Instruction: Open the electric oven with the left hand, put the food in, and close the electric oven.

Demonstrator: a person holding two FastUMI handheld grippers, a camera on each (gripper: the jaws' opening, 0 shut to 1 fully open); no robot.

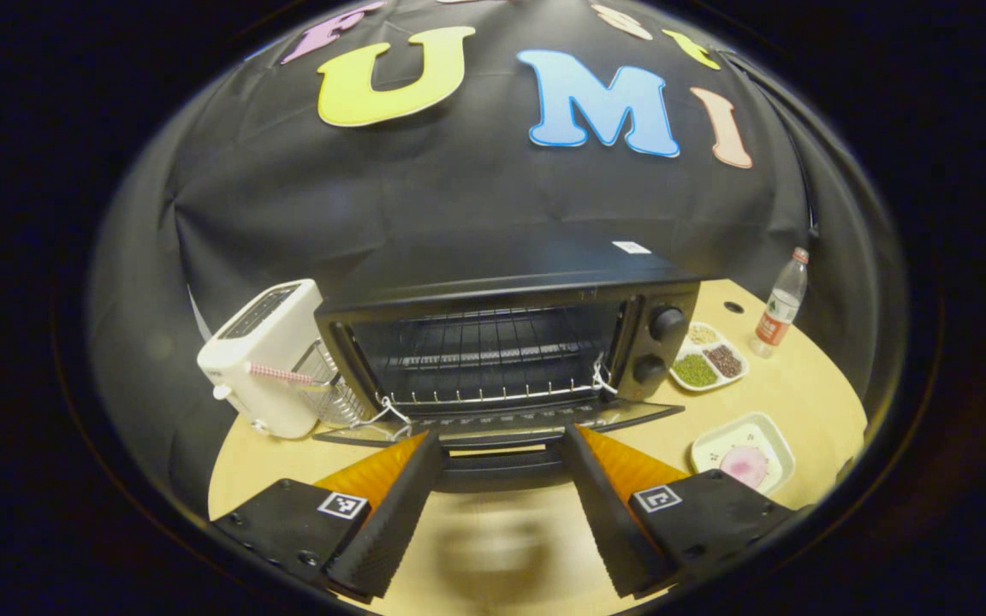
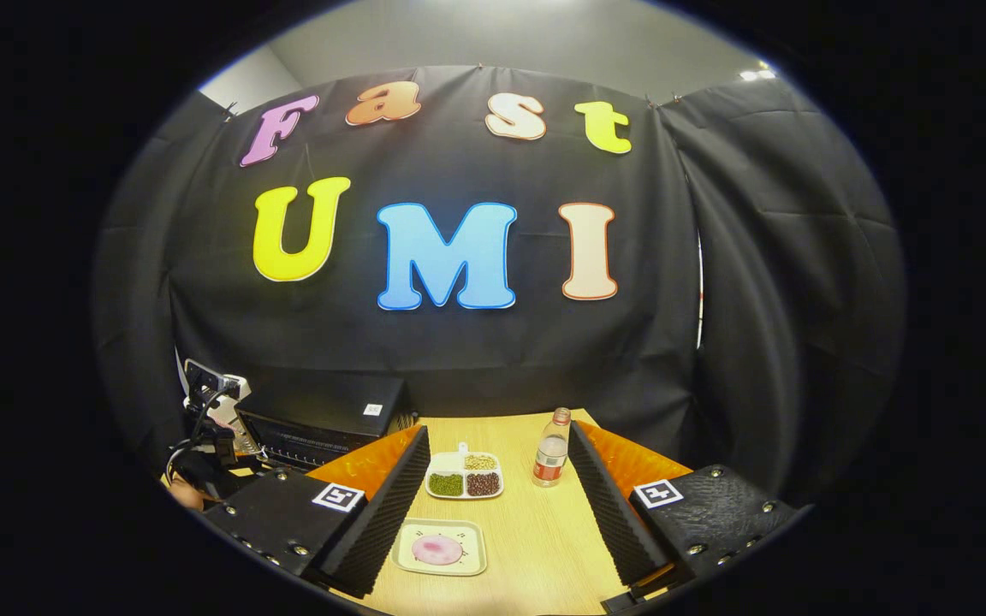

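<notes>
The black electric oven (image 1: 510, 282) stands in front of me in the left gripper view, its door (image 1: 630, 414) folded down flat and a wire rack (image 1: 493, 355) showing inside. My left gripper (image 1: 501, 436) is open, its fingers on either side of the door's handle (image 1: 501, 469) without pressing it. The food, a pink round piece (image 2: 436, 549), lies on a white dish (image 2: 469, 532) on the table. My right gripper (image 2: 500, 436) hangs open above and behind that dish, nothing between its fingers. The oven (image 2: 322, 423) also shows at far left in the right gripper view, with the left gripper (image 2: 210, 402) by it.
A white toaster (image 1: 262, 359) and a wire basket (image 1: 322, 389) stand left of the oven. Right of it sit a divided dish of beans (image 1: 707, 359) and a water bottle (image 1: 780, 304). The wooden table (image 1: 801, 402) ends near the black cloth wall.
</notes>
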